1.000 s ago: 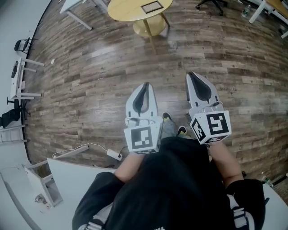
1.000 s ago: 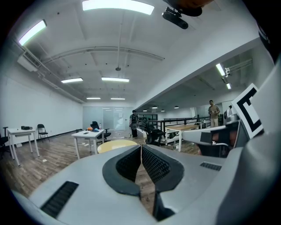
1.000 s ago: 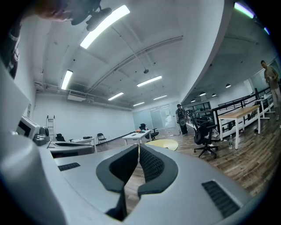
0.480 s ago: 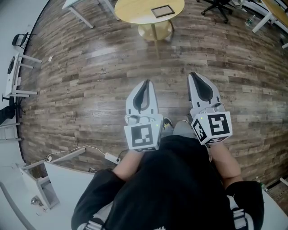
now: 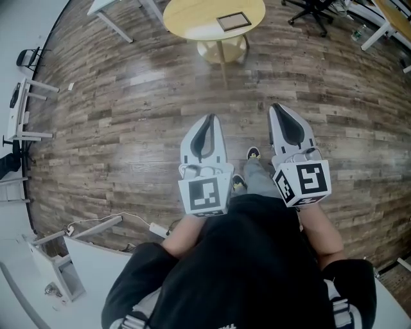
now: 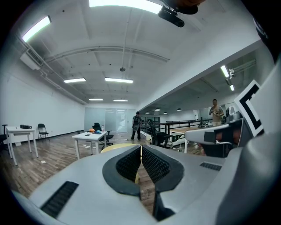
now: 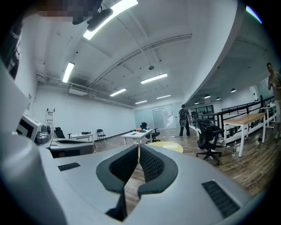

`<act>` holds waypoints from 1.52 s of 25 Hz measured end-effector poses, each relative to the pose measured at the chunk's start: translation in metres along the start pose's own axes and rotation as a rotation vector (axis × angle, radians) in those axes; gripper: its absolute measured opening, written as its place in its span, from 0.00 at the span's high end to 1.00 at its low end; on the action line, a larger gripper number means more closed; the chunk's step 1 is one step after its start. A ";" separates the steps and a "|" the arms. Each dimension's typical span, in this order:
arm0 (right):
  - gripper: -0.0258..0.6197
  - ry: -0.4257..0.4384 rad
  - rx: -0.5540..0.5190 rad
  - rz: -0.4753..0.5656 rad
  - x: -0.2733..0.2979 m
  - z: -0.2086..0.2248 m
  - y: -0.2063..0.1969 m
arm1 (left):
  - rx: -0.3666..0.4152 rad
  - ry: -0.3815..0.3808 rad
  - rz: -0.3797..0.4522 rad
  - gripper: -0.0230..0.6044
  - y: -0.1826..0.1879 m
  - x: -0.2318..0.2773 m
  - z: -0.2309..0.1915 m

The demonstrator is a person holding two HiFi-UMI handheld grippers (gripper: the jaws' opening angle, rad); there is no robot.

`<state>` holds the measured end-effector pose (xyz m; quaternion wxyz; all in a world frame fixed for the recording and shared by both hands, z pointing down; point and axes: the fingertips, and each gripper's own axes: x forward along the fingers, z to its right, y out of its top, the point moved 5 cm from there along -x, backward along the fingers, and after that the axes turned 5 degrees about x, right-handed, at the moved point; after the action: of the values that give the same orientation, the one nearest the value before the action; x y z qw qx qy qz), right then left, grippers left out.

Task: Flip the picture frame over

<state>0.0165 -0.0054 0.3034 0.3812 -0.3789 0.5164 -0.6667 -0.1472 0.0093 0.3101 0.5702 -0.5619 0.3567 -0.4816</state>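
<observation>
Closing on round yellow table (image 5: 192,16): it sits nearer in head view than a second ago. Picture frame (image 5: 233,21) lies flat on it, well ahead. Left gripper (image 5: 207,120) and right gripper (image 5: 277,108) pinched shut, empty. Flip not begun; approach only.

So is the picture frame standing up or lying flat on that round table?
Lying flat: the head view shows the picture frame resting on the round table. Which side faces up, cannot tell.
</observation>
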 end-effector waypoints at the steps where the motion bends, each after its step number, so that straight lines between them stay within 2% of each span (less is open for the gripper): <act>1: 0.92 0.004 0.002 -0.001 0.006 0.004 0.001 | 0.001 0.005 -0.002 0.92 0.001 0.007 -0.001; 8: 0.92 0.028 0.027 0.001 0.061 0.045 0.012 | 0.014 0.027 -0.019 0.92 0.010 0.070 -0.005; 15: 0.92 0.034 0.031 0.009 0.103 0.102 0.028 | 0.042 0.031 -0.027 0.92 0.024 0.138 0.010; 21: 0.92 0.062 0.040 0.005 0.129 0.132 0.032 | 0.055 0.053 -0.035 0.92 0.030 0.171 0.020; 29: 0.92 0.084 0.060 -0.019 0.160 0.139 0.027 | 0.041 0.079 -0.056 0.92 0.030 0.197 0.008; 38: 0.92 0.050 0.044 -0.048 0.227 0.143 0.025 | 0.048 0.043 -0.066 0.92 0.017 0.255 -0.038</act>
<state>0.0521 -0.2717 0.3302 0.3601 -0.3659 0.5017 -0.6962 -0.1088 -0.2460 0.3232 0.5594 -0.5492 0.3383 -0.5205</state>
